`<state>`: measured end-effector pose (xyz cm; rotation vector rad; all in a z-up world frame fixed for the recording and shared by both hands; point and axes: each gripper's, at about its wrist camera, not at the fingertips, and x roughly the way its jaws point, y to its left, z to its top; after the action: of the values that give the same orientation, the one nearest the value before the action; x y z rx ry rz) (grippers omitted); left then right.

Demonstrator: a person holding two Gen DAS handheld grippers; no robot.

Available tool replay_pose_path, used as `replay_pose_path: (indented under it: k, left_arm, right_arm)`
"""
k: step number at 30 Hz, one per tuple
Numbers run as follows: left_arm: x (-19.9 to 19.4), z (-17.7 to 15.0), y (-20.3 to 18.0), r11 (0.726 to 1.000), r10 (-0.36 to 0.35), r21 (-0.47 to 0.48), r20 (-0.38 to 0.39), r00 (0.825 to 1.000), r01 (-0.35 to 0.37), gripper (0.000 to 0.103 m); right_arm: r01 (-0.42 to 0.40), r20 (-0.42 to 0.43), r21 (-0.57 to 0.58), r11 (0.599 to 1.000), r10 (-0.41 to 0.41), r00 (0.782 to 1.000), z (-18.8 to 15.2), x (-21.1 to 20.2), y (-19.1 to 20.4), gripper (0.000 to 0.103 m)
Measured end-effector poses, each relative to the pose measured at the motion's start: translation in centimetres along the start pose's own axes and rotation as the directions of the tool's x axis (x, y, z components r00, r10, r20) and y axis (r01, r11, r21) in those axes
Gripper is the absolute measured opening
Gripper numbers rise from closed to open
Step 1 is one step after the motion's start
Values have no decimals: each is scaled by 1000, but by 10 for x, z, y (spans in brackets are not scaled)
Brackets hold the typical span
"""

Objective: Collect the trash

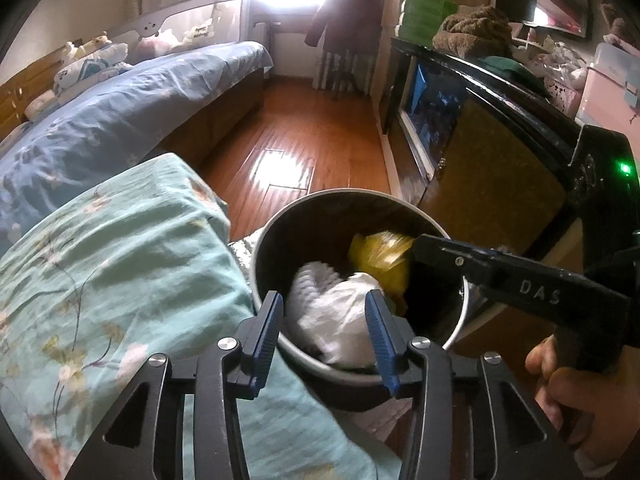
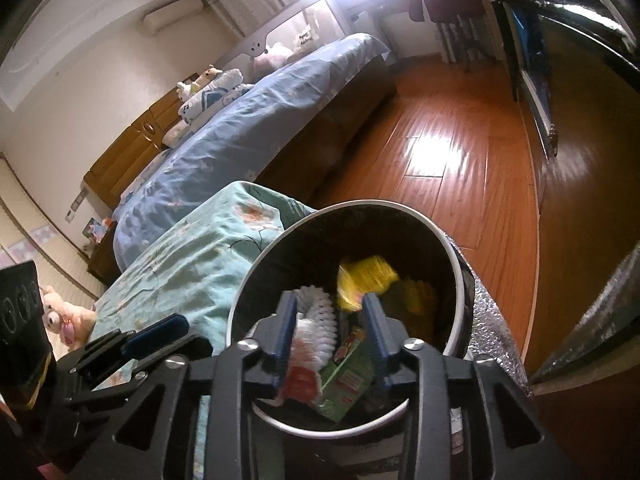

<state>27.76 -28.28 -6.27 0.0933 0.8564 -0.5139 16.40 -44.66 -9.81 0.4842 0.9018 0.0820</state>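
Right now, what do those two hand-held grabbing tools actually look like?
Both are black, angular frames with triangular cut-outs and round silver bolts. Each pair of tongs, the left tongs and the right tongs, ends in two ribbed blue pads. Seen from the left camera, the right tool's side bears the raised letters DAS, and a small green light glows on its body. No cables or sleeves show.

The left hand-held gripper (image 1: 325, 300) hangs open over the round bin (image 1: 362, 268); white crumpled trash (image 1: 340, 316) lies between its pads untouched, a yellow bag (image 1: 380, 256) just beyond.
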Motion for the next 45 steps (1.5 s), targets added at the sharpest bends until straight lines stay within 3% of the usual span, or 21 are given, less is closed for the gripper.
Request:
replay_pose_path:
  k: [4,9,17,23,26,32,34,40,43,45]
  left_arm:
    - [-19,-13,11,999,-2,-36,24,1000,3,47]
    - [-50,-35,27,995,1,-98,73,997,6,54]
    - [-116,-92,49,979,46,-204,172,984,-10,64]
    - [-154,-120,63,972,111,-228,206,972,-63,64]
    - [-176,-134,64,963,182,-240,253,950,-121,69]
    - [-200,-147,56,956,250,-230,302,920,-184,79]
    - [-207,-152,55,951,273,-235,319,908,-203,88]
    - [-223,-157,53,932,343,-250,361,867,-264,98]
    - [-233,-160,50,913,396,-264,401,826,-310,102]
    - [-239,-163,46,898,434,-272,427,793,-345,102]
  right_arm:
    - [2,21,5,1000,-2,1000,-5,-11,5,49]
    - [5,69,0,1000,-5,998,-20,-30,24,78]
    - [-1,137,-47,999,7,991,-51,-55,72,85]
    - [17,201,-121,993,7,980,-73,-68,106,92]
    - [37,222,-134,990,-7,975,-83,-71,118,95]
    - [62,233,-171,983,-21,972,-86,-68,130,95]
    - [72,248,-180,981,-25,968,-86,-71,134,96]
    - [144,362,-237,961,-50,931,-80,-87,152,101]
    - [198,464,-267,943,-54,884,-81,-97,164,103]
    - [203,480,-283,937,-45,876,-81,-97,166,103]
